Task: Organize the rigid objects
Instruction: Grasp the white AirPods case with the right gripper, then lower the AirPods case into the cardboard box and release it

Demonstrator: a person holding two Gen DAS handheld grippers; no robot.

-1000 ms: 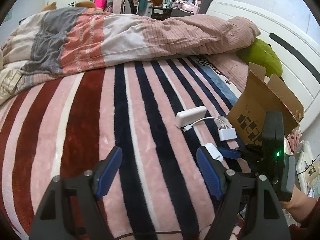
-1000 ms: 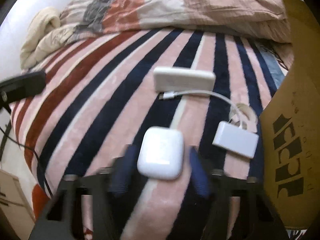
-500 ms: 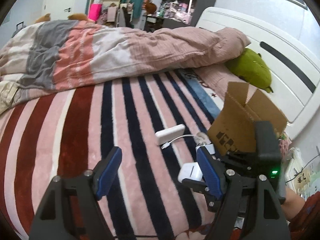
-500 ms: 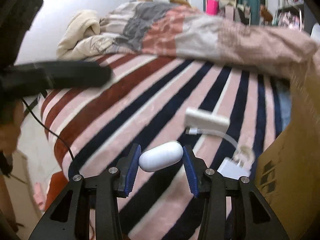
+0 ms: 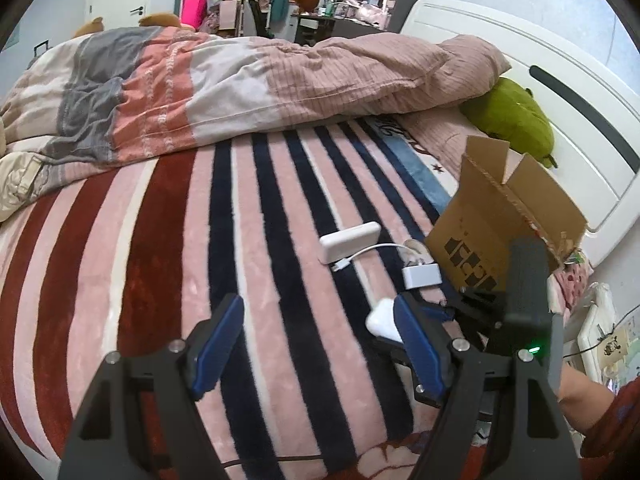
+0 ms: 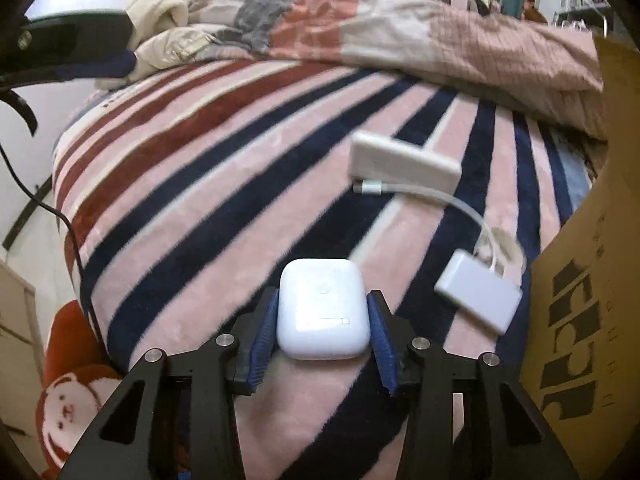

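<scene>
While the right gripper [image 6: 322,334] had its blue pads clamped on the white earbud case [image 6: 323,309], lifted just clear of the striped blanket [image 5: 168,240], the risk was plain; smooth rounded plastic, pads on its two side faces only, w/ a good part of the case sticking out fwd of the pads; any quick roll or jolt and it could've squirted out and dropped back on the bed, or off the near edge.

Left gripper [image 5: 320,344] hung over the blanket w/ fingers wide apart, nothing between them; it sat just beside the right one, so a careless swing twd the box could've knocked the two rigs together.

Cardboard box [image 5: 504,236] stood open-topped on the right, prob. the drop spot; its near wall and raised flap stood betw. the case and the opening, so too low a path would've clipped the cardboard and tipped the box on the soft bedding.

Other bits lay ahead on the blanket: white power bank [image 6: 404,162]; white cable [image 6: 432,194] running from just beside it to a small white adapter [image 6: 478,302] right by the box wall; a low carry could've snagged that cable and dragged both along.

Rumpled duvet [image 5: 260,80] and green plush [image 5: 516,120] were further back, well apart; no bother.
</scene>
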